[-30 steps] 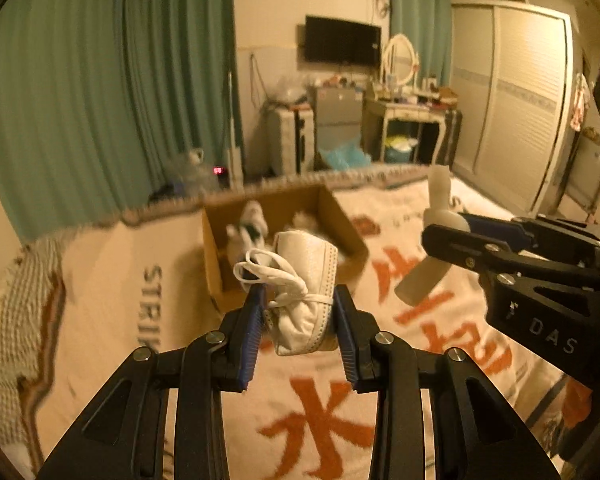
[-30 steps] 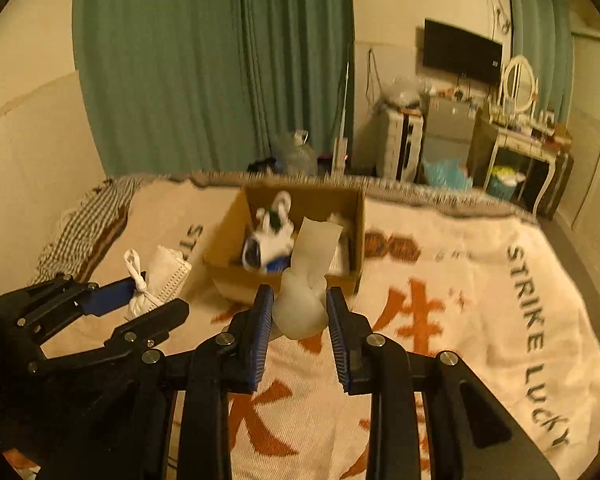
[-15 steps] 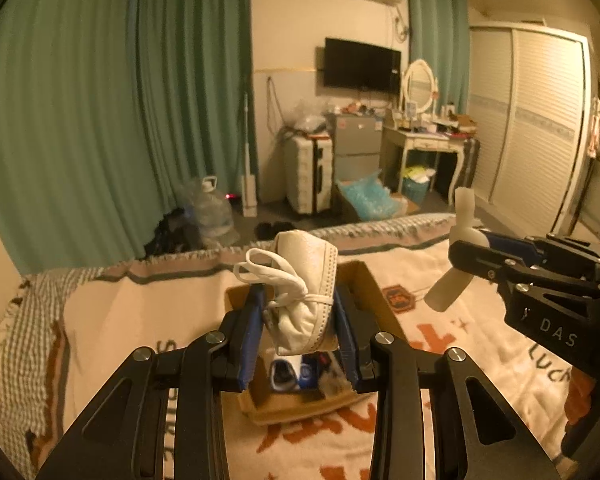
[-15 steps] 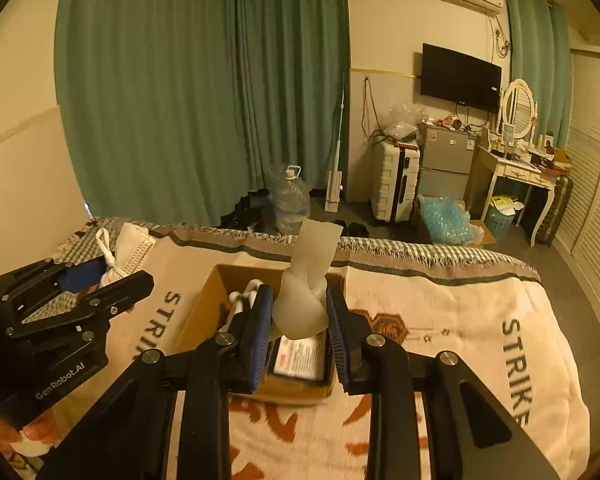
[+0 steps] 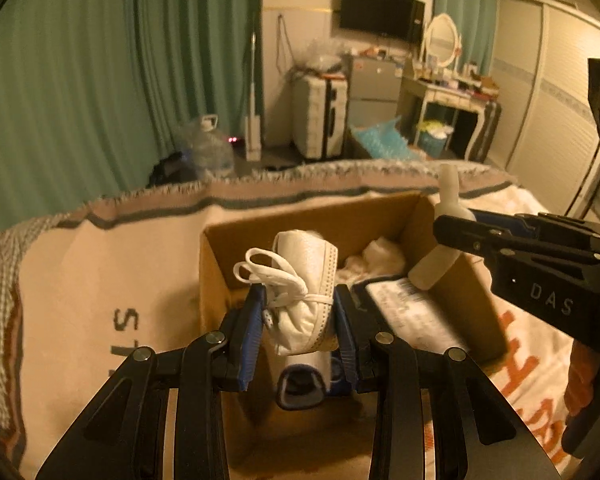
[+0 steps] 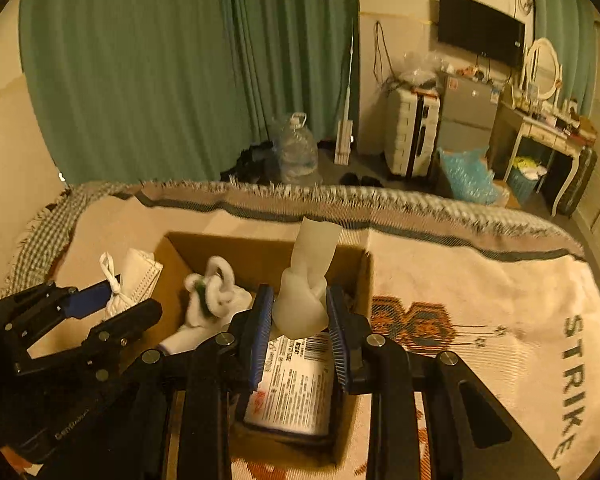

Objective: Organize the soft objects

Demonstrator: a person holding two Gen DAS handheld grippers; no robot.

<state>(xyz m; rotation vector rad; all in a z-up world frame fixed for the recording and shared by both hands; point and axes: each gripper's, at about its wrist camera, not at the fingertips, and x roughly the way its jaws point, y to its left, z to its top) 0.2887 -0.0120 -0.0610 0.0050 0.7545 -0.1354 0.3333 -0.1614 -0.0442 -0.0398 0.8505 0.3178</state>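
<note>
Holding tied mask (image 5: 306, 300), knotted glove (image 6: 302, 304) above cardboard box (image 5: 216, 276).

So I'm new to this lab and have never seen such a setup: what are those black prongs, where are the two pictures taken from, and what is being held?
No robot is here: a person carries a two-fingered black tool in each hand, and a wide-angle camera on each one looks forward along its fingers. One picture comes from the left tool, the other from the right tool; each also catches the other at its edge.

Both hang over an open cardboard box on a bed, which is covered by a cream blanket with orange and dark lettering. The left tool is shut on a folded white face mask tied up with its own straps. The right tool is shut on a knotted, pale glove. In the box lie knotted white socks and a flat packet with a printed label.
</note>
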